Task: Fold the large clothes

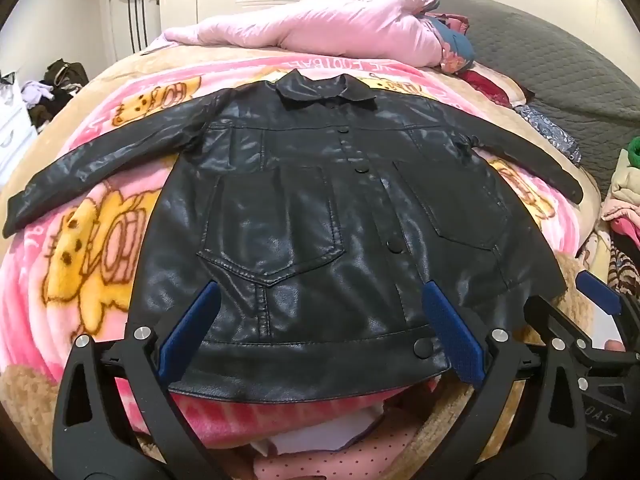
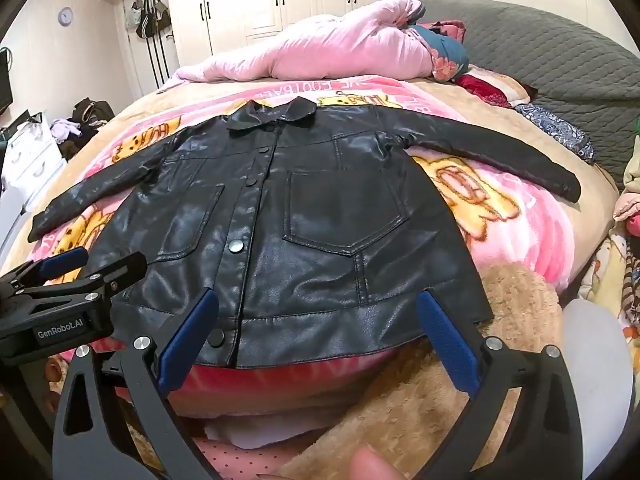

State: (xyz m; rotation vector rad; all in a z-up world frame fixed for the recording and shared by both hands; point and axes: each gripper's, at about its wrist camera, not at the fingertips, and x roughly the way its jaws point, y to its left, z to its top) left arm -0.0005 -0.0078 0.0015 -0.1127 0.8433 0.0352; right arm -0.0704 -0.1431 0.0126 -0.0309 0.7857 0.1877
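Observation:
A black leather jacket (image 1: 320,200) lies front up and buttoned on the bed, its collar (image 1: 324,88) at the far end and both sleeves spread out sideways. My left gripper (image 1: 320,286) hovers open over the near hem, left of the button line, its blue pads (image 1: 192,332) wide apart and holding nothing. In the right wrist view the same jacket (image 2: 320,220) fills the middle. My right gripper (image 2: 316,295) is open over the hem's right half, also holding nothing. Each gripper shows in the other's view: the right gripper (image 1: 568,296) and the left gripper (image 2: 112,260).
A pink cartoon blanket (image 1: 100,240) covers the bed under the jacket. A pink quilt (image 1: 320,28) is bundled at the far end beside a grey quilted cover (image 1: 560,60). Piled clothes (image 1: 624,200) sit at the right, white drawers (image 2: 28,160) at the left. A fingertip (image 2: 368,464) shows at the bottom.

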